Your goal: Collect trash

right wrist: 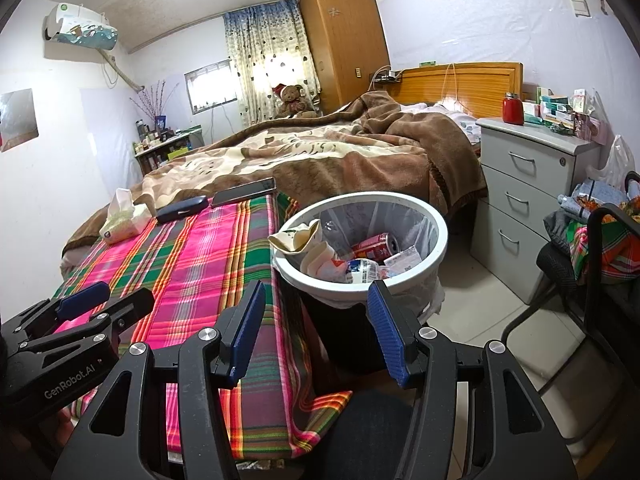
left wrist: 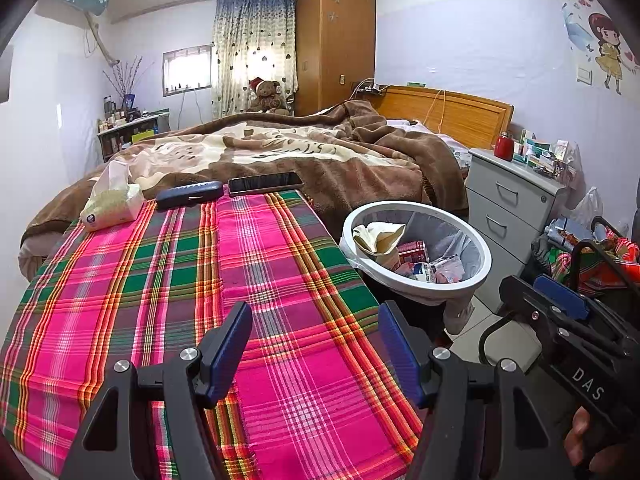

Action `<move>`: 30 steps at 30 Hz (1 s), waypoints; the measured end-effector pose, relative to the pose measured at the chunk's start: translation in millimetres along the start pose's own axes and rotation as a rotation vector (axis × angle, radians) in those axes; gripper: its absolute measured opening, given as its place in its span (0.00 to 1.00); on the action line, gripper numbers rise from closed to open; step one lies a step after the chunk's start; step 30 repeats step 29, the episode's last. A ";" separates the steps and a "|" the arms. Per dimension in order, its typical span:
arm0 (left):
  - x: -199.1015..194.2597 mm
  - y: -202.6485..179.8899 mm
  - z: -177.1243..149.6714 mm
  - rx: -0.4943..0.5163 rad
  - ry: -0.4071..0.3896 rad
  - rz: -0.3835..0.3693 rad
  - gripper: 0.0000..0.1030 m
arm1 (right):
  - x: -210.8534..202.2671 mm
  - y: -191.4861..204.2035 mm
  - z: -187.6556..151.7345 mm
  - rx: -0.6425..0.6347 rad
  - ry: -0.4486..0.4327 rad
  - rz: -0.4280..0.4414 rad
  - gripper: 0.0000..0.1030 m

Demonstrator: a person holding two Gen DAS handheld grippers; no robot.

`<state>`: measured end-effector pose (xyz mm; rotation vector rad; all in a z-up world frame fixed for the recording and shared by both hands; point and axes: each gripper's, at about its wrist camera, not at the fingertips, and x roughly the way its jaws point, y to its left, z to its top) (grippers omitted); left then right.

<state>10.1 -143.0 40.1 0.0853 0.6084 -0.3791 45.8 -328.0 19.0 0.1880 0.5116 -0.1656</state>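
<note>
In the left wrist view, the left gripper hangs over the plaid cloth with its jaws apart and nothing between them. The waste bin, which serves as the landmark here, stands just off the cloth's right edge. Inside it lie crumpled paper, a red can and wrappers. On the cloth beyond and to the left of the bin sit a phone, a dark case and a tissue pack, all well apart from the bin. None of them reads as rubbish. The right gripper shows to the right of the bin, nearer the camera.

In the right wrist view, the right gripper points at the waste bin from just in front of it, jaws apart and empty, the bin's near rim showing between the fingertips. The red can lies among the other trash within. The left gripper shows to the left of the bin, over the cloth, also empty.

No loose trash is visible on the cloth, so the collecting looks done or nearly so, with both grippers idle. If anything remains, the next move calls for finding it outside these views, or for gathering the bin's liner at the rim.
</note>
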 end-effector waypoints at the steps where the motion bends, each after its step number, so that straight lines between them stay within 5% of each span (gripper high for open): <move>1: 0.0 -0.1 0.3 0.000 0.000 0.000 0.63 | 0.0 0.1 0.1 0.000 0.000 0.000 0.53; 30: -0.1 0.2 -2.0 -0.003 0.004 -0.005 0.63 | -0.6 3.0 -0.3 0.001 0.002 0.001 0.53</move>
